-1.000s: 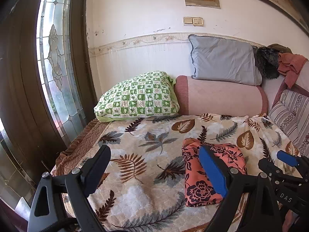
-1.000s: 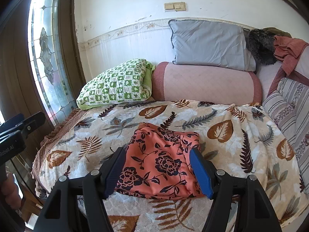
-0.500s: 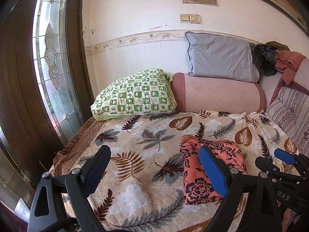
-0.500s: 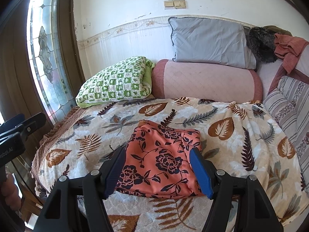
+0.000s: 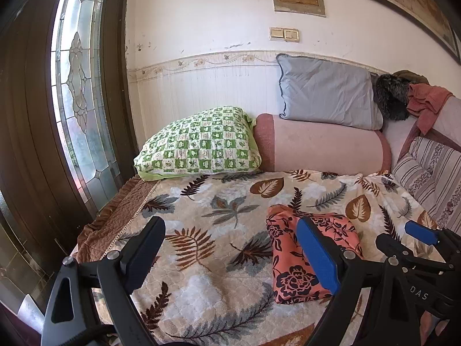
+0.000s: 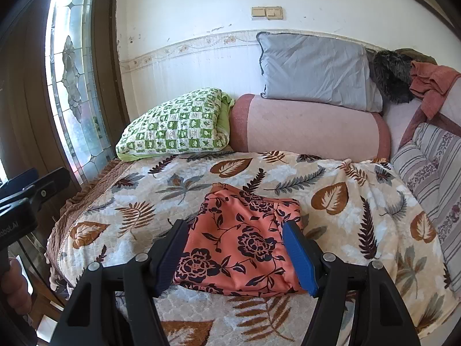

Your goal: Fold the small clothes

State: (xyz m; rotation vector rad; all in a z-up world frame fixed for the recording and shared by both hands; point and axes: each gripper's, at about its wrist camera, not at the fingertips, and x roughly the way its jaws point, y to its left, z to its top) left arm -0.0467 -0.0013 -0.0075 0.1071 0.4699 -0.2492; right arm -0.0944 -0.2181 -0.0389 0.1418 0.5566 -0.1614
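Observation:
A folded orange cloth with dark flowers (image 6: 245,242) lies flat on the leaf-patterned bedspread (image 6: 331,201); it also shows in the left wrist view (image 5: 294,259). My right gripper (image 6: 234,255) is open and empty, held above the near edge of the cloth, jaws wide on either side of it. My left gripper (image 5: 230,252) is open and empty, to the left of the cloth over the bedspread (image 5: 201,216). The right gripper's tip (image 5: 420,235) shows at the right of the left wrist view.
A green checked pillow (image 5: 201,144), a pink bolster (image 5: 322,144) and a grey pillow (image 5: 325,92) line the back wall. A striped cushion (image 5: 432,173) and heaped clothes (image 5: 426,101) sit at the right. A stained-glass door (image 5: 77,86) stands at the left.
Both grippers have drawn back slightly from the bed and risen a little. The cloth has not moved. Both stay open.

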